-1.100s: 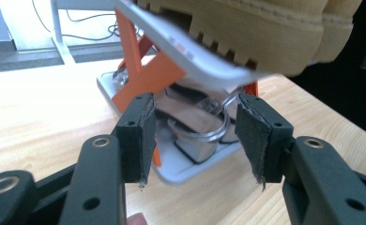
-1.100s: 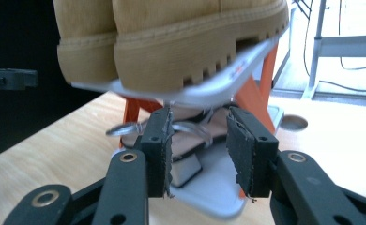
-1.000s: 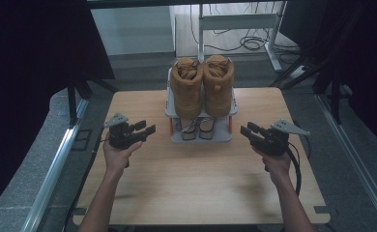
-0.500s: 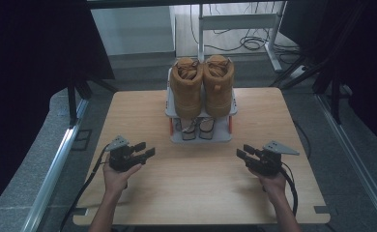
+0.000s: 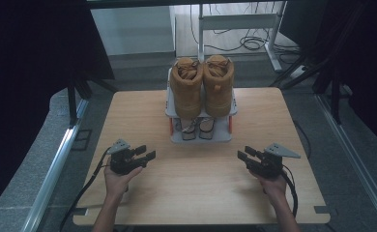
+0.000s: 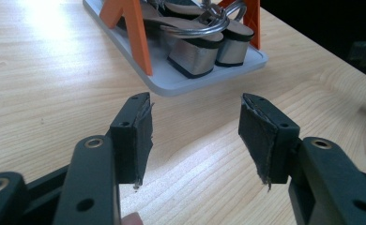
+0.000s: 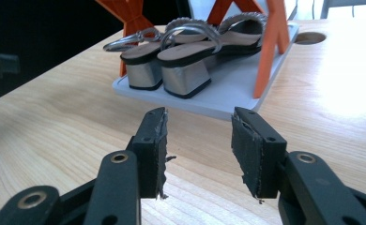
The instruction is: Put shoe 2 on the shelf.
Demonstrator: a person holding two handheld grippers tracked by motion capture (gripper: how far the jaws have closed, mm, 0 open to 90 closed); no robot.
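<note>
Two grippers are sitting low over the wooden tabletop [image 5: 196,179], one in each of the person's hands. The left gripper [image 5: 145,153] is on the left side, and its jaws are spread apart with nothing between them. The right gripper [image 5: 243,156] is on the right side, and its jaws are spread apart too, holding nothing.

Between them, farther back on the tabletop, a small grey rack [image 5: 200,137] with orange legs [image 6: 136,33] is standing. Two tan boots [image 5: 202,87] are sitting side by side on its top shelf. Two silver sandals [image 7: 171,58] with chunky heels are lying side by side on the bottom shelf, with their heels facing the grippers. Both grippers are pointing at the rack but staying apart from it.
</note>
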